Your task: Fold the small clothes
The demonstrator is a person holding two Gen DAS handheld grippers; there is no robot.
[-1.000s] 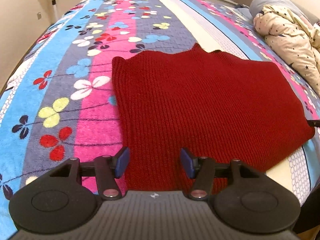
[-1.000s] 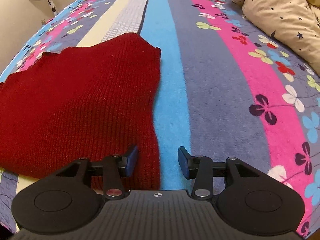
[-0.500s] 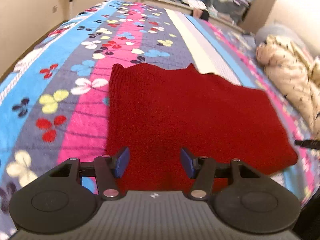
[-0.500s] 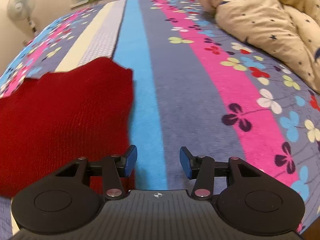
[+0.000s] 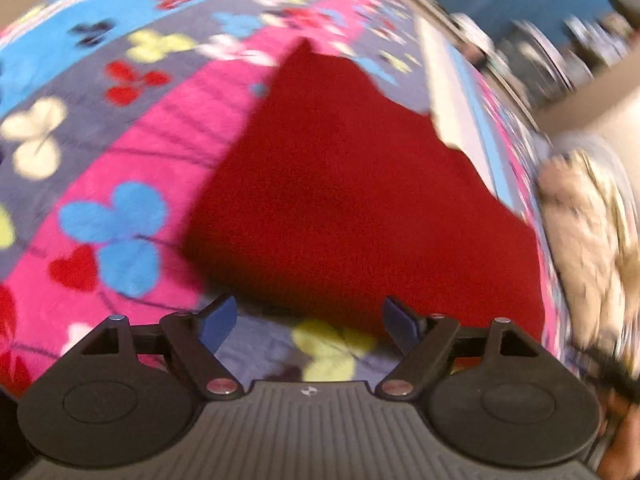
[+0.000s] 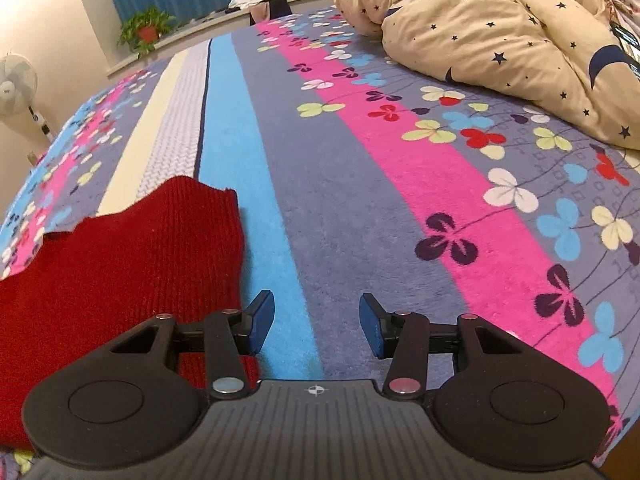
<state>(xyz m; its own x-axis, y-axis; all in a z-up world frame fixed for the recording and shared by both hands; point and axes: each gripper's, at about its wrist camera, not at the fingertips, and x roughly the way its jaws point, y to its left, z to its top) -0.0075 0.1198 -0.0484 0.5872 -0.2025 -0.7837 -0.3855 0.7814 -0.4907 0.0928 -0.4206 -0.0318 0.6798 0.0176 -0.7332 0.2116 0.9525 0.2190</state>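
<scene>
1. My red knit top [image 5: 360,200] lies flat on the flowery bed blanket [image 6: 360,208]. It looks already folded into a thick pad, but the left picture is blurry, so I can't be sure how many layers there are.

2. I think the top is soft and floppy, and light. It will bend and sag if I lift it by one spot. The knit is fuzzy, so it should not slip out of my pads.

3. I would grab it at a corner or along an edge, where the pads can slide under and over. The near edge, just ahead of my left gripper [image 5: 310,322], looks like a good place. The corner by my right gripper [image 6: 316,330] looks good too.

4. My left gripper is spread wide. Its jaws have just been opening more. Nothing is between them but blanket with a yellow flower. The top's edge is just past the tips and I can't see them touching it.

5. My right gripper is about half spread. It pinches nothing. Blue and grey stripes of blanket show between the pads. The red top lies just to the left of the left pad.

6. A cream quilt with stars [image 6: 500,28] is bunched up far off to the right, well away from the top.
</scene>
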